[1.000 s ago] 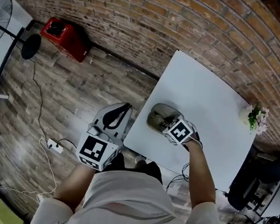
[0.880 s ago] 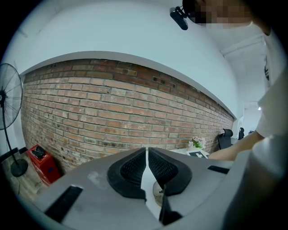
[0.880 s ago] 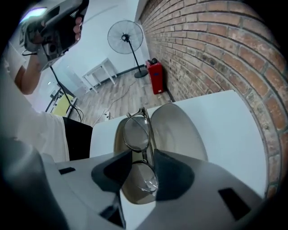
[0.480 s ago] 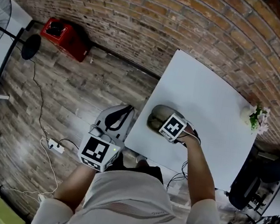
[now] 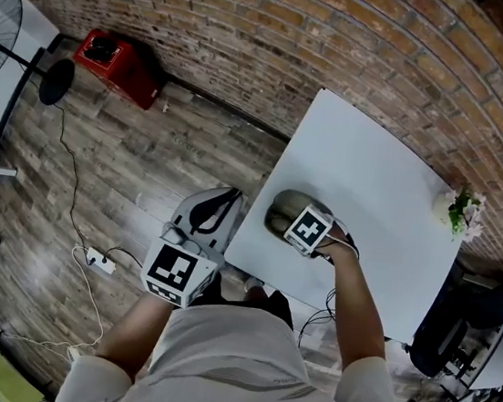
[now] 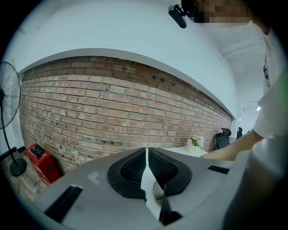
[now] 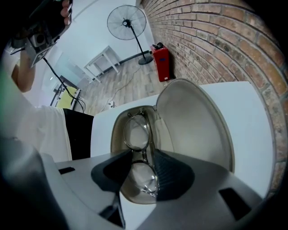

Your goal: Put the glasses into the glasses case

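Note:
An open grey-beige glasses case (image 5: 280, 210) lies near the front-left edge of the white table (image 5: 368, 156). In the right gripper view its lid (image 7: 193, 119) stands open to the right of the base (image 7: 118, 134). The clear-lensed, thin-framed glasses (image 7: 136, 132) hang lengthwise over the base, one lens low inside it. My right gripper (image 7: 144, 155) points steeply down and is shut on the glasses at the bridge. In the head view the right gripper (image 5: 296, 222) covers the case's right part. My left gripper (image 5: 219, 202) is held off the table's left edge, jaws together and empty (image 6: 147, 155).
A small pot of flowers (image 5: 457, 212) stands at the table's far right corner. A brick wall runs behind the table. On the wooden floor are a red box (image 5: 117, 68), a standing fan (image 5: 1, 11) and a power strip with cables (image 5: 96, 262). A dark chair (image 5: 455, 328) sits right.
My right gripper has sunk a little and shifted left over the case, tipping more steeply down with the glasses. The left gripper has stayed still.

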